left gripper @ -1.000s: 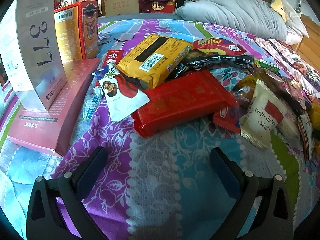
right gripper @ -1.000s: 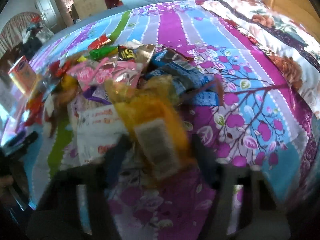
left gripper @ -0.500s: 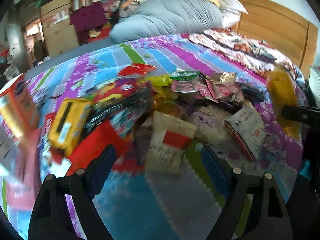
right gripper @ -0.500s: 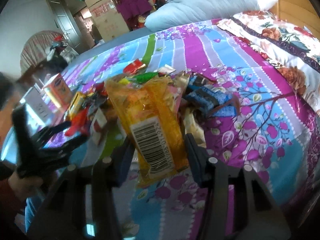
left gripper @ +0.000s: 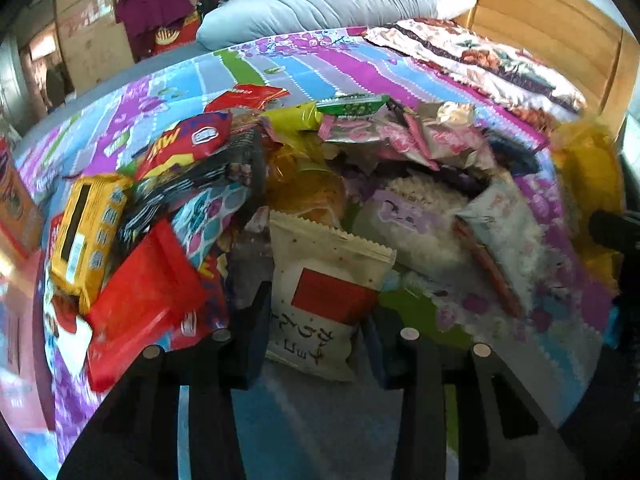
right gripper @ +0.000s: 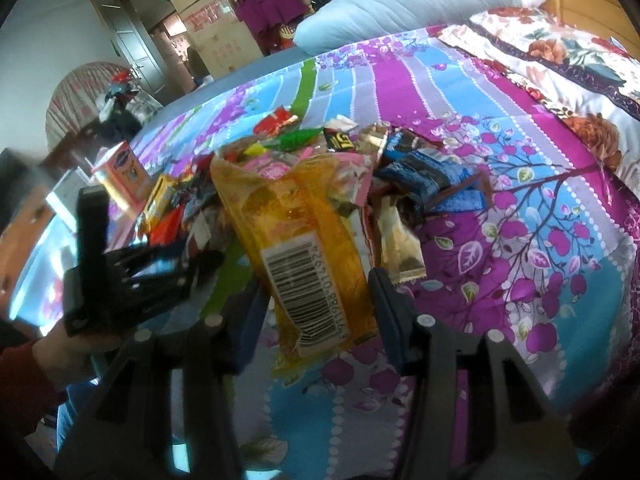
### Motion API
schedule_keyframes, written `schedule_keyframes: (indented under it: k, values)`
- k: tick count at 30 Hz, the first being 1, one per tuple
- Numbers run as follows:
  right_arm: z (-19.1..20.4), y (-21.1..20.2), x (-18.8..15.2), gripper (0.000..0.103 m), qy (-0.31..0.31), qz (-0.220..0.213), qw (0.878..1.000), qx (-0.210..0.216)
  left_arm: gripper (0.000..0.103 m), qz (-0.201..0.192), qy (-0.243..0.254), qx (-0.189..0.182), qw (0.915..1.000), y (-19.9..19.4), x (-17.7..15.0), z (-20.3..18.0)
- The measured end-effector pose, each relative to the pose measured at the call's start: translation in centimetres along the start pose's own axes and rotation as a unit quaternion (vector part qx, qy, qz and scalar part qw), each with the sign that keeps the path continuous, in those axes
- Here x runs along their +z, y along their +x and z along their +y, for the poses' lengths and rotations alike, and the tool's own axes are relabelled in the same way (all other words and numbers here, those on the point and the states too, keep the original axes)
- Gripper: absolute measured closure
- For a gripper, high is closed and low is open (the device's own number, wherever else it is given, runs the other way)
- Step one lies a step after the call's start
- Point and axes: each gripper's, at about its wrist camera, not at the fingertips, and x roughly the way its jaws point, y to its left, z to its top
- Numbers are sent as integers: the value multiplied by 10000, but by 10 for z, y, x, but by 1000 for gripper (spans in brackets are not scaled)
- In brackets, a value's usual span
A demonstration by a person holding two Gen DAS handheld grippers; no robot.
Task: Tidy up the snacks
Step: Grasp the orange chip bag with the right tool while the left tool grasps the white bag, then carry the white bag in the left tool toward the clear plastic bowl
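Sorting through the snack pile on the bed (left gripper: 312,56), we have both tools busy at once. On the left, our left tool (left gripper: 316,320) has just been closing on the cream packet (left gripper: 320,280) with the red square, which lies at the near edge of the heap; its lower end sits between the jaws, and both dark pads appear to meet its sides, so we judge it gripped, though the blur leaves some doubt. Just to its left lie a red packet (left gripper: 148,292) and a yellow bar (left gripper: 86,236). On the right, our right tool (right gripper: 316,300) is clenched on the orange packet (right gripper: 304,248), lifted clear of the pile with its barcode facing us. Next, we judge, the cream packet needs lifting straight out without dragging its neighbours, and each packet needs carrying to its own group.
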Motion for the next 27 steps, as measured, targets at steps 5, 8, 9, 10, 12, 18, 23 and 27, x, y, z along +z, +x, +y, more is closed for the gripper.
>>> schedule_keyframes:
  k: [5,8,9,10,12,18,23,27]
  values:
    - [11,-3,5,52,-102,-26,9999,26,61,-264,-424,65,9987,-47,0,7]
    - [21,-5,10,52,-174,-37,9998,30,61,-474,-680,437,9956,-80,4,16]
    - [27,-6,12,52,-209,-39,9998,45,61,-547,-736,580,9941,-90,5,19]
    - [33,-7,13,52,-243,-45,9997,60,61,-606,-762,769,9923,-99,6,23]
    - [46,-9,18,52,-347,-74,9993,101,61,-773,-833,1307,9849,-121,6,31]
    - [98,-13,35,52,-800,-140,9962,312,61,-912,-1236,2334,9602,-165,2,72]
    - [148,-13,51,52,-1218,-185,9910,513,61,-1117,-1684,2744,9401,-204,-11,113]
    - [186,-10,62,52,-1479,-203,9863,706,61,-1226,-1954,2922,9281,-231,-24,141]
